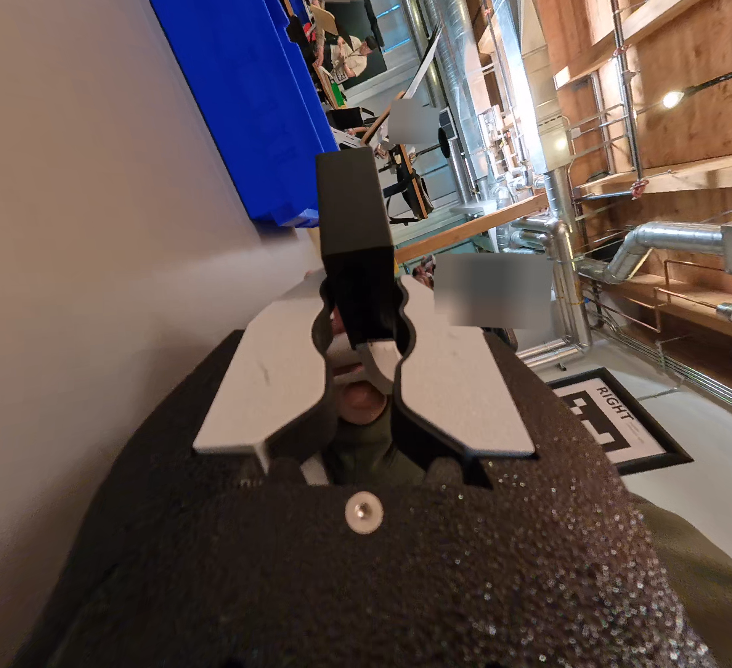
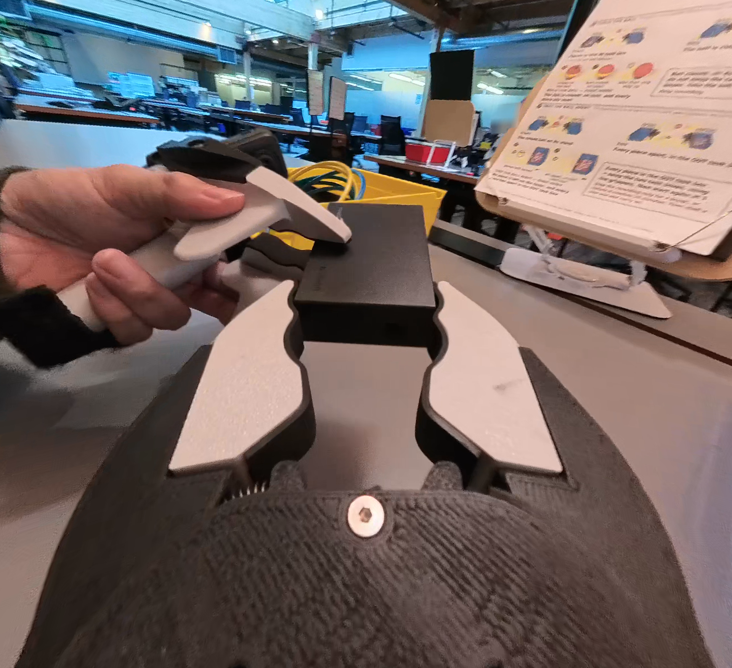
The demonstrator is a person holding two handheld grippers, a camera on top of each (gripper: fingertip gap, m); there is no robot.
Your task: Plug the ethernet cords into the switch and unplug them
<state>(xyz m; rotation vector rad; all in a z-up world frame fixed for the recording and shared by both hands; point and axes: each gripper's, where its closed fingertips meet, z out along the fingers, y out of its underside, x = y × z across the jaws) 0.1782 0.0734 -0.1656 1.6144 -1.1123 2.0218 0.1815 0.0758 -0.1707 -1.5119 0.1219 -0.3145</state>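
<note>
On my left wrist camera the picture is rolled on its side. A blue bin (image 1: 237, 82) sits far left on the pale table (image 1: 79, 213). In the centre my left gripper (image 1: 362, 304) has its two fingers closed in on the black switch (image 1: 352, 213), one pad on each flat face, so the box stands edgewise between them. To the right, low in the frame, a black-bordered marker card (image 1: 618, 423) shows.

On my right wrist camera, the person's hand (image 2: 107, 241) is at far left, wrapped around the left gripper (image 2: 325, 249), whose upper white finger lies across the top of the switch (image 2: 372, 257) at its left edge. The lower finger looks to pass under that edge, though blur leaves me unsure. In the middle, my right gripper (image 2: 366, 312) is spread wide, its fingertips flanking the near end of the switch; I cannot tell if they touch its sides. The switch appears lifted off the grey table (image 2: 594, 391). Behind it a yellow bin (image 2: 396, 193) holds coiled yellow, green and blue ethernet cords (image 2: 328, 177). At the right a printed instruction sheet (image 2: 618, 102) leans on a stand.
</note>
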